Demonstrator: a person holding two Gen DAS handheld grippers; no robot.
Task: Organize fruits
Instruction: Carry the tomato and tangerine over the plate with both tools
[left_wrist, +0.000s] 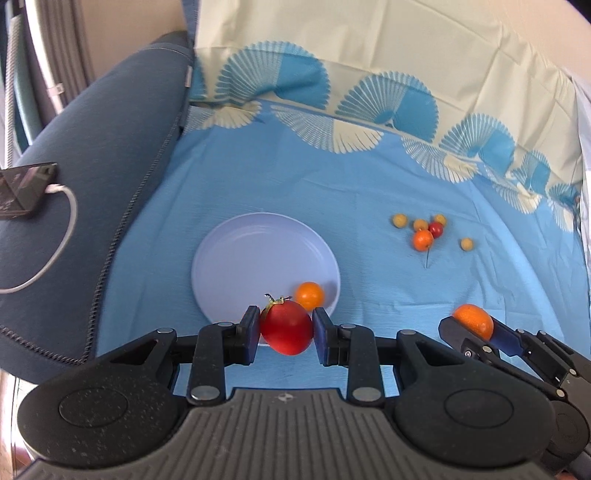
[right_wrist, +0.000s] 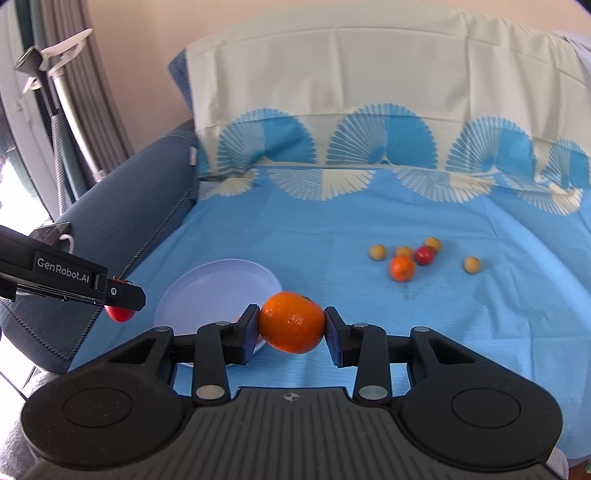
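Blue cloth (left_wrist: 258, 192) with a fan-pattern border covers the seat; dark blue armrest (left_wrist: 103, 155) at the left, with a phone (left_wrist: 26, 192) on a white cable (left_wrist: 62, 236) lying on it. Lilac plate (left_wrist: 251, 258) sits on the cloth, near and left of centre. One small orange fruit (left_wrist: 309, 295) rests on the plate at its near right rim. Left gripper (left_wrist: 286, 332) is clenched on a red tomato (left_wrist: 286, 326), held above the plate's near edge. Right gripper (right_wrist: 291, 323) grasps a mandarin (right_wrist: 291, 321), just right of the plate, off the cloth. Loose fruit cluster (left_wrist: 428, 230) lies far right on the cloth: one small orange, one red, four yellowish, well apart from the plate.
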